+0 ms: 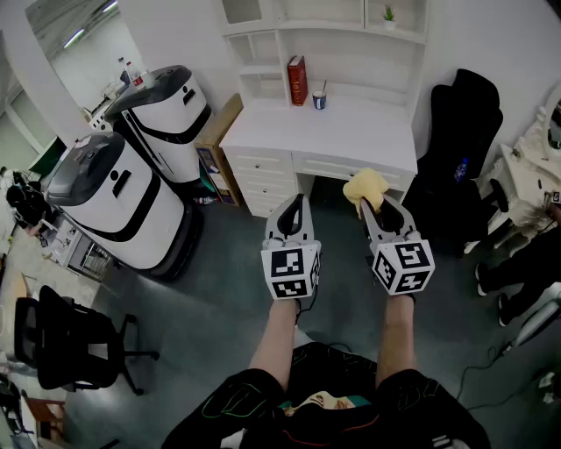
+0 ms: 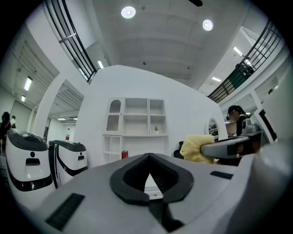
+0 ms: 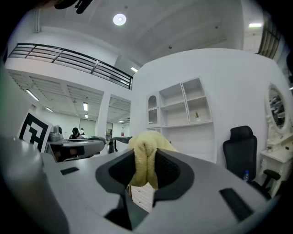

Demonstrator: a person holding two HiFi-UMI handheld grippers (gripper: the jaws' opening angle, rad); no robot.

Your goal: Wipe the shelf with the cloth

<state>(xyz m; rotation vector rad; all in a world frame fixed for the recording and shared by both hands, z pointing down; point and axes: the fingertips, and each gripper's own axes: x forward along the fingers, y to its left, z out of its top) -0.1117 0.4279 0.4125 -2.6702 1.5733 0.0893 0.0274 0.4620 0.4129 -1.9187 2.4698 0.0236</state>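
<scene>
The white shelf unit [image 1: 324,39] stands over a white desk [image 1: 329,131] ahead of me; it also shows as the shelf unit [image 2: 137,123] and the shelf unit [image 3: 181,109], still at a distance. My right gripper [image 1: 368,203] is shut on a yellow cloth [image 1: 366,186], which bulges out past the tips. The cloth [image 3: 145,153] fills the space between the right gripper's [image 3: 145,157] jaws. My left gripper [image 1: 295,202] is level with it on the left, shut and holding nothing. From the left gripper [image 2: 149,157], the cloth [image 2: 194,148] appears at the right.
A red book [image 1: 297,81] and a cup [image 1: 319,100] stand on the desk, a small plant [image 1: 388,13] on an upper shelf. Two large white machines [image 1: 114,193] are on the left. One black chair [image 1: 460,140] stands right of the desk, another chair [image 1: 70,342] at lower left.
</scene>
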